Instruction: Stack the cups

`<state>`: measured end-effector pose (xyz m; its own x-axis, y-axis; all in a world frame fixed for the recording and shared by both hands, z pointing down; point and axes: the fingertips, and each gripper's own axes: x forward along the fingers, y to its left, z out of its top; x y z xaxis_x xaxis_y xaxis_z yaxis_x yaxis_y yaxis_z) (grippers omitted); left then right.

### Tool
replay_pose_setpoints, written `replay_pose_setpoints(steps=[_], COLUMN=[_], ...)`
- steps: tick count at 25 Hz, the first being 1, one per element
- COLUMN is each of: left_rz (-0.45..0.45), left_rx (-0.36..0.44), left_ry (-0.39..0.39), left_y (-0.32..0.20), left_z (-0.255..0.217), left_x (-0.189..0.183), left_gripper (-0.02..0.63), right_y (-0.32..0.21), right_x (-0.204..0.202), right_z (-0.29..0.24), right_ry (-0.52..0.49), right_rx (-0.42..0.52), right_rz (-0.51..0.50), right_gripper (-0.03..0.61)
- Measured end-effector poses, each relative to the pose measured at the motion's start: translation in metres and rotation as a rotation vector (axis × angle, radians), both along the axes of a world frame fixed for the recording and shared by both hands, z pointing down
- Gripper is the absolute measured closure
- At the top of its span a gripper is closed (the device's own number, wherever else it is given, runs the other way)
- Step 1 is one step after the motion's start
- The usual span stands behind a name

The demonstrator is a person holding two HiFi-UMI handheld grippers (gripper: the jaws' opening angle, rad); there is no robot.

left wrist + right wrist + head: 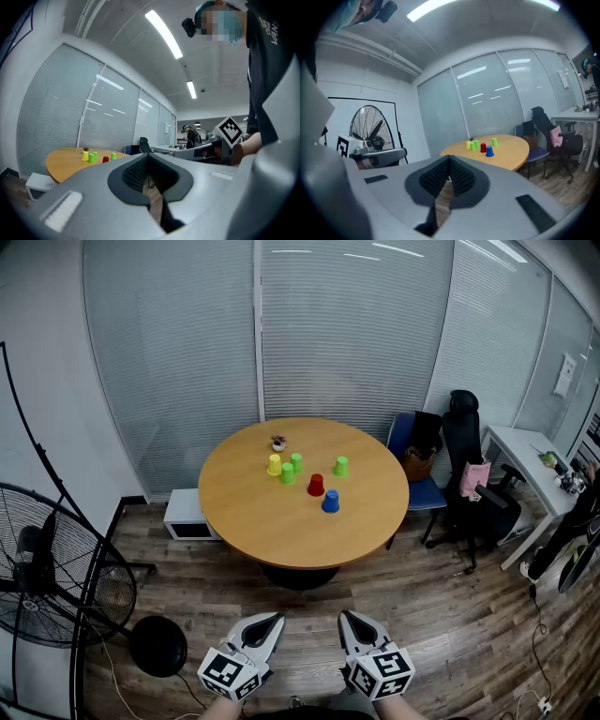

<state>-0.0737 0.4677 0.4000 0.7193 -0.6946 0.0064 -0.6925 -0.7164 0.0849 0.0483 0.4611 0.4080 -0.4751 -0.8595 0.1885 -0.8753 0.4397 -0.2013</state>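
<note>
Six small plastic cups stand apart from one another, unstacked, on a round table (281, 535) with a smooth, pale wooden top. Each is tapered and sits narrow end up. A yellow cup (274, 465) and two green cups (296, 462) (287, 473) cluster close together left of centre. A red cup (316, 485) and a blue cup (330, 502) stand just beside each other nearer the front edge. A third green cup (340, 466) stands alone to the right. A tiny potted plant (278, 442) sits behind the cluster.

The left gripper (277, 618) and right gripper (344, 615) are held low and side by side, well apart from the table. Both have smooth grey shells and a marker cube at the back. In each gripper view the jaws are pressed together with nothing between them. Their dark ribbed pads (136, 174) (461, 176) meet at a thin seam.

Wood-plank floor (450, 634) lies between the grippers and the table, whose near edge comes before the cups. A large black wire-cage fan (56, 568) on a round base stands at the left. A white box (190, 517) sits on the floor by the table. A blue chair (417, 491) and a black office chair (466, 442) crowd the table's right side, beside a white desk (525, 451). Glass walls with closed blinds (356, 334) back the room.
</note>
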Motion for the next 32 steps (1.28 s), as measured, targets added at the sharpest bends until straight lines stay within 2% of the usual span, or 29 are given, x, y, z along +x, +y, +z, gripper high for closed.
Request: replay_pose_setpoints(steps=[9,18,20,22,27,32], left_rz=[-0.035,-0.051,-0.065,-0.081,-0.134,-0.177], left_rx=[-0.028,-0.074,-0.086,-0.106,-0.115,-0.131], left_ry=[0.004,0.0,0.003,0.003,0.001,-0.007], left_y=[-0.024,-0.101,-0.122,-0.143,-0.196,-0.225], left_z=[0.015,0.027,0.024,0.021,0.018,0.024], left_x=[0.002,0.031,0.038,0.044,0.052,0.053], left_gripper=[0.604,0.597,0.556,0.504,0.486,0.485], right_y=[-0.024,-0.104,-0.125,-0.147,-0.204,-0.241], right_x=[0.001,0.023,0.031,0.038,0.052,0.056], right_z=[0.006,0.018,0.019,0.02,0.017,0.017], right_ry=[0.022,0.032,0.044,0.048,0.056,0.048], right_rx=[0.013,0.007,0.014,0.012,0.011,0.017], right_rz=[-0.029,-0.105,-0.123,-0.138,-0.164,-0.193], right_gripper=[0.565,0.559,0.526,0.439,0.425,0.422])
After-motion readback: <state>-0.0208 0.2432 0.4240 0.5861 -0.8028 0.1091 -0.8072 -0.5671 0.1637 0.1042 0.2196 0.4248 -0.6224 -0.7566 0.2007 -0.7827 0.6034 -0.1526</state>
